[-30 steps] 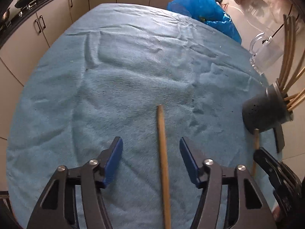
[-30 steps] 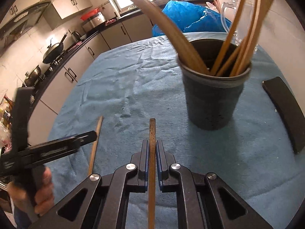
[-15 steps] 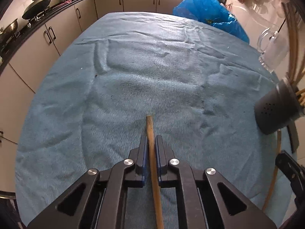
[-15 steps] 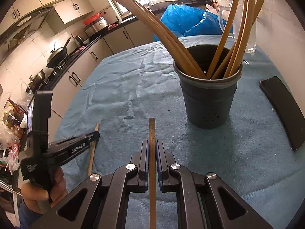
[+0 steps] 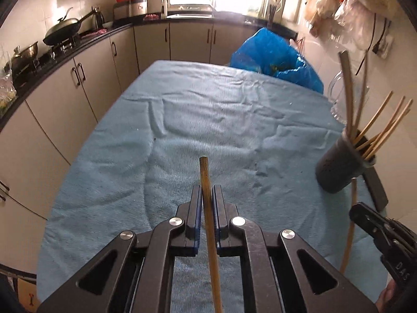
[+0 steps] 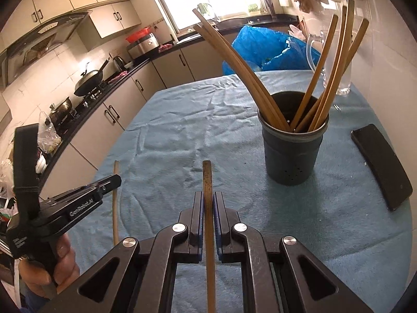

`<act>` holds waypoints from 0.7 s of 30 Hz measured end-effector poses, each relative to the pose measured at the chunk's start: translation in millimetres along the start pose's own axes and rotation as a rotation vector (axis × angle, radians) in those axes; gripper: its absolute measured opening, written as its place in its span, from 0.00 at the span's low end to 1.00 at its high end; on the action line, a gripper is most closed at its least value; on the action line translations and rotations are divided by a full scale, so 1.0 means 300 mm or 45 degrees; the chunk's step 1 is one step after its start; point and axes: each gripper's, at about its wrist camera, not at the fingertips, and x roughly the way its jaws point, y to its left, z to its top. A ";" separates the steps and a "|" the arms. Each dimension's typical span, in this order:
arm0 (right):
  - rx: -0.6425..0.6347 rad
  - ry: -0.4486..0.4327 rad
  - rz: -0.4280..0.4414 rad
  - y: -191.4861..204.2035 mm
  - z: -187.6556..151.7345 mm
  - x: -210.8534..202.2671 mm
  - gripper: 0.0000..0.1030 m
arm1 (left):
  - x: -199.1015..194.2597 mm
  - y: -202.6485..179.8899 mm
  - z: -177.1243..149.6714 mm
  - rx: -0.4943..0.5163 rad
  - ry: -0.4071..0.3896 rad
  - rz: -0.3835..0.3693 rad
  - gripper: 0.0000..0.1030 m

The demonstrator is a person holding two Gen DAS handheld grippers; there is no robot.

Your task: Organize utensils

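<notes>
2 grippers each pinched 1 wooden chopstick lengthwise. The right gripper (image 6: 208, 208) clamped its chopstick (image 6: 207, 180), tip aimed forward; the dark utensil holder (image 6: 293, 151) stood ahead and to its right, nearer this hand. The left gripper (image 5: 207, 203) clamped the other chopstick (image 5: 204, 177), with the holder (image 5: 338, 167) well apart, far right.

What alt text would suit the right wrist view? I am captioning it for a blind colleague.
The right gripper is shut on a wooden stick above a blue cloth. Ahead stands a dark cup holding more sticks, with a black phone to its right. At left, the left gripper holds another stick.
</notes>
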 end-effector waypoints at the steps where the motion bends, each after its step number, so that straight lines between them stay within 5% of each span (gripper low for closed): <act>1: -0.005 -0.008 0.001 0.006 0.000 -0.010 0.08 | -0.016 -0.001 0.001 0.003 -0.011 -0.003 0.07; 21: -0.044 -0.151 0.029 0.049 -0.004 -0.172 0.08 | -0.245 0.004 -0.002 -0.021 -0.170 -0.039 0.07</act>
